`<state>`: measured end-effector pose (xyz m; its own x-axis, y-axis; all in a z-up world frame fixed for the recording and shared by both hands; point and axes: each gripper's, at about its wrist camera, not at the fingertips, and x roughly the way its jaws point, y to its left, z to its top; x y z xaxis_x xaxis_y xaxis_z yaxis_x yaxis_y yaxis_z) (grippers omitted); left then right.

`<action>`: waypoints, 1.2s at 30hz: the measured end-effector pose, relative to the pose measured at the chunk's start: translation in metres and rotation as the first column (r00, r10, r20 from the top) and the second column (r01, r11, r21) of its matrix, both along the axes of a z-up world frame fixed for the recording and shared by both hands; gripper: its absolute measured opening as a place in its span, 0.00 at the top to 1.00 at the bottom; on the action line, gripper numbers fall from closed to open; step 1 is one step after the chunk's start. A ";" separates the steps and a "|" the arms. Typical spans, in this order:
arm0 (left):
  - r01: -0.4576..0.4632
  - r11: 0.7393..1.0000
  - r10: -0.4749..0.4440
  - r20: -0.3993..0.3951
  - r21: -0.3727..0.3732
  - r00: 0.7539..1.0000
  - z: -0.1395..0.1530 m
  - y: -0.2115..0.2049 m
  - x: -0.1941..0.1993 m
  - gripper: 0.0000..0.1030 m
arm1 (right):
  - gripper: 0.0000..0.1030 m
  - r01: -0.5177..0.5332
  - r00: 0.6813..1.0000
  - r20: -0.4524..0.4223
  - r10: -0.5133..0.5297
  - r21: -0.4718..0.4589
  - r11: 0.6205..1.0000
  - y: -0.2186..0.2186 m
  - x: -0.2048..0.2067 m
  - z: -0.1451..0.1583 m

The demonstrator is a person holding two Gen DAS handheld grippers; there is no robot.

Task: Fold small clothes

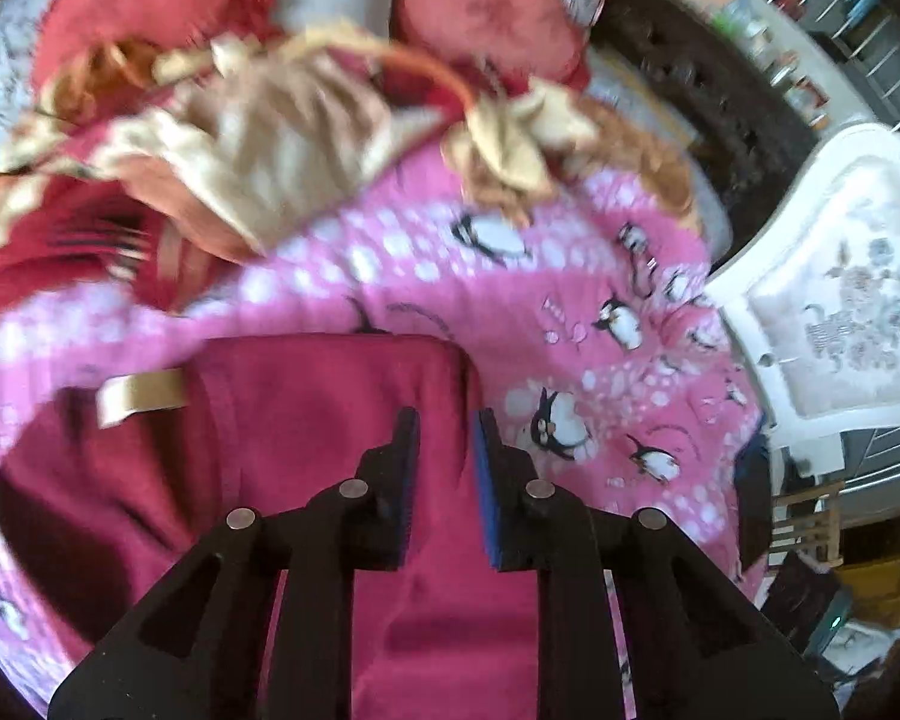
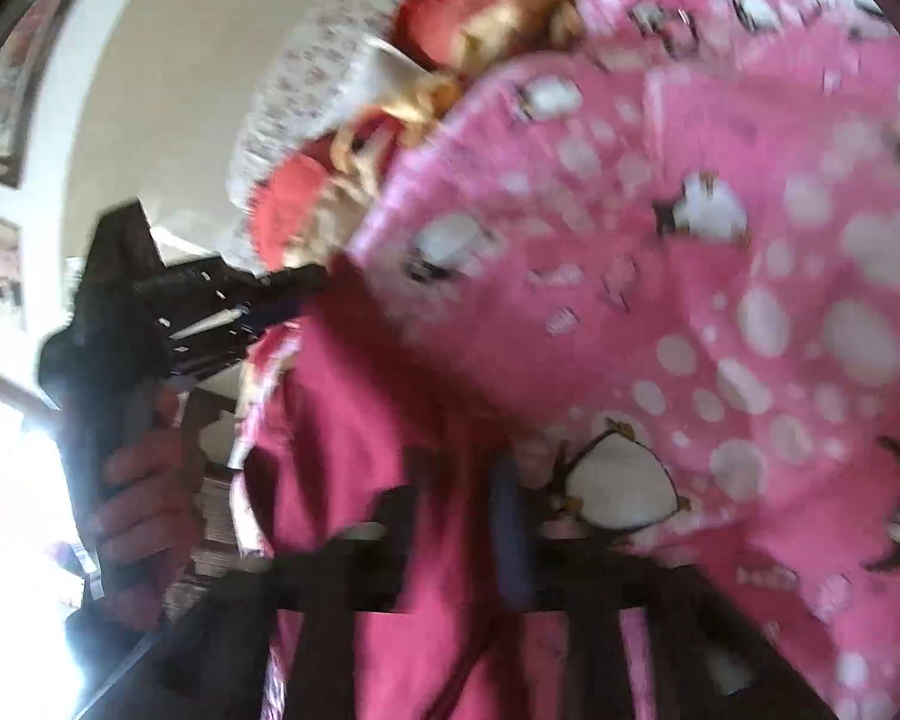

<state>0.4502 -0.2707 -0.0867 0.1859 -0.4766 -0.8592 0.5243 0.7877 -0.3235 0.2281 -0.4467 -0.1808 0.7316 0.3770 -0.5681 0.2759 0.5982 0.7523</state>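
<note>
I am working over a bed covered by a pink penguin-print blanket (image 1: 570,300), with red cushions (image 1: 486,18) and a heap of tan and red cloth (image 1: 258,138) in the upper part of the left wrist frame and a white carved chair (image 1: 834,300) at the right edge. The task's thing, a dark magenta garment (image 1: 306,420), lies on the blanket in the lower centre and lower left of that frame, a tan label (image 1: 141,396) showing near its upper left corner. My left gripper (image 1: 449,420) sits right over the garment's upper right corner with its jaws parted by a narrow gap; fabric shows between them, but I cannot tell whether they pinch it. In the right wrist frame, badly blurred, the same garment (image 2: 390,420) hangs up from the lower centre toward the middle, and the right gripper (image 2: 459,474) has it between its fingers, so I judge it to be clamped on the cloth, though the blur leaves doubt. The left tool, held in the hand (image 2: 138,510), appears at the left of that frame with its tip touching the garment's far edge. So the garment spans between the two tools, each at one corner, and I judge the coming move turns on carrying that held edge across the body of the cloth toward the label side
</note>
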 end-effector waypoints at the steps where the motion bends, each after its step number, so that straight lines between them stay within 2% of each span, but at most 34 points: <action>1: -0.012 1.000 0.012 0.036 -0.009 0.999 0.010 0.018 -0.006 0.80 | 0.12 0.002 0.999 0.034 -0.002 -0.019 1.000 0.001 -0.009 0.009; 2: -0.042 0.999 0.042 0.089 -0.005 0.995 0.019 0.041 -0.015 0.69 | 0.13 -0.017 0.997 0.071 0.019 -0.033 0.999 0.004 -0.018 0.021; 3: -0.074 0.997 0.073 0.130 0.004 0.989 0.024 0.060 -0.022 0.52 | 0.13 -0.033 0.996 0.076 0.036 -0.040 0.999 0.007 -0.025 0.025; 5: -0.183 0.983 0.172 0.208 0.030 0.963 0.030 0.114 -0.043 0.31 | 0.13 -0.069 0.993 0.089 0.078 -0.094 0.993 0.020 -0.034 0.043; 7: -0.273 0.960 0.251 0.249 0.057 0.935 0.023 0.152 -0.058 0.30 | 0.13 -0.098 0.987 0.108 0.119 -0.180 0.979 0.036 -0.039 0.063; 11: -0.464 0.875 0.422 0.253 0.137 0.871 -0.001 0.239 -0.078 0.30 | 0.13 -0.104 0.979 0.120 0.162 -0.389 0.916 0.084 -0.036 0.103; 13: -0.514 0.843 0.474 0.232 0.160 0.849 -0.012 0.266 -0.082 0.30 | 0.13 -0.139 0.971 0.121 0.205 -0.415 0.899 0.096 -0.023 0.112; 16: -0.556 0.817 0.531 0.180 0.151 0.828 -0.021 0.295 -0.081 0.30 | 0.13 -0.239 0.950 0.085 0.301 -0.422 0.874 0.109 -0.006 0.120; 18: -0.564 0.816 0.543 0.164 0.128 0.823 -0.021 0.299 -0.072 0.30 | 0.13 -0.259 0.952 0.040 0.302 -0.418 0.871 0.109 0.008 0.119; 22: -0.529 0.839 0.514 0.137 0.127 0.847 -0.026 0.290 -0.045 0.30 | 0.13 -0.311 0.943 -0.006 0.333 -0.373 0.874 0.095 0.043 0.110; 25: -0.496 0.855 0.482 0.120 0.155 0.868 -0.041 0.273 -0.010 0.30 | 0.27 -0.334 0.941 -0.058 0.334 -0.332 0.882 0.080 0.075 0.097; 29: -0.464 0.866 0.451 0.107 0.185 0.886 -0.060 0.256 0.020 0.30 | 0.33 -0.349 0.937 -0.139 0.321 -0.319 0.881 0.059 0.131 0.066; 31: -0.456 0.869 0.442 0.113 0.193 0.890 -0.067 0.247 0.030 0.30 | 0.43 -0.352 0.935 -0.166 0.313 -0.319 0.880 0.050 0.155 0.051; 34: -0.451 0.874 0.433 0.132 0.181 0.892 -0.071 0.236 0.043 0.31 | 0.45 -0.369 0.928 -0.162 0.335 -0.285 0.885 0.045 0.181 0.041; 35: -0.443 0.878 0.426 0.128 0.180 0.896 -0.073 0.232 0.046 0.33 | 0.45 -0.379 0.924 -0.170 0.343 -0.291 0.878 0.046 0.189 0.038; 36: -0.439 0.880 0.423 0.124 0.180 0.898 -0.075 0.230 0.049 0.41 | 0.45 -0.384 0.922 -0.183 0.342 -0.311 0.869 0.048 0.197 0.037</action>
